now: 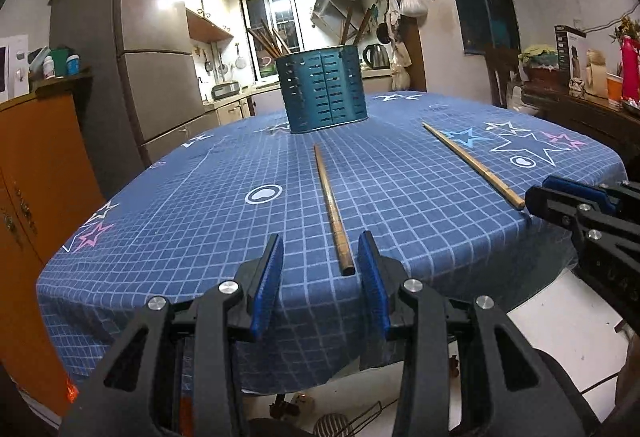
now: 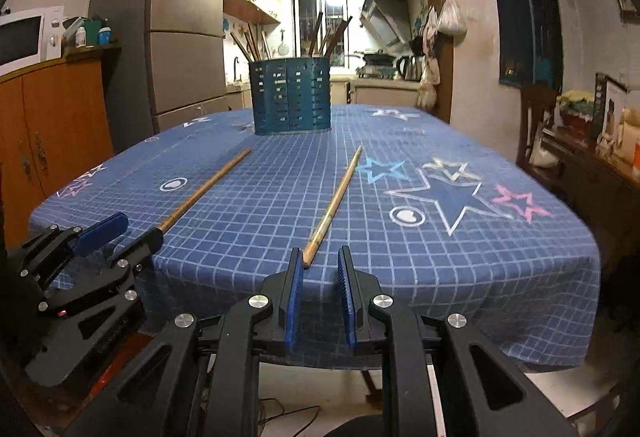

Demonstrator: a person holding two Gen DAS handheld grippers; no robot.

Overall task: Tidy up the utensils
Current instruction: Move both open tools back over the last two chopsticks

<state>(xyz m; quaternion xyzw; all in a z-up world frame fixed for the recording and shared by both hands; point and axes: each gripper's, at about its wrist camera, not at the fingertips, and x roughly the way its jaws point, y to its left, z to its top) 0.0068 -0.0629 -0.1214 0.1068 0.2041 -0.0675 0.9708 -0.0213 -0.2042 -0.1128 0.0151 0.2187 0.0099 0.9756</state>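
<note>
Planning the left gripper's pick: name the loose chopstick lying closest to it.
The darker chopstick, whose butt end sits between the left gripper fingers; the paler chopstick ends by the right gripper.

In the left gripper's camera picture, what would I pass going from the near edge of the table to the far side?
Left gripper, jaws apart → the near end of the darker chopstick lying between its fingertips → white ring printed on the tablecloth → teal slotted utensil holder with chopsticks standing in it.
</note>
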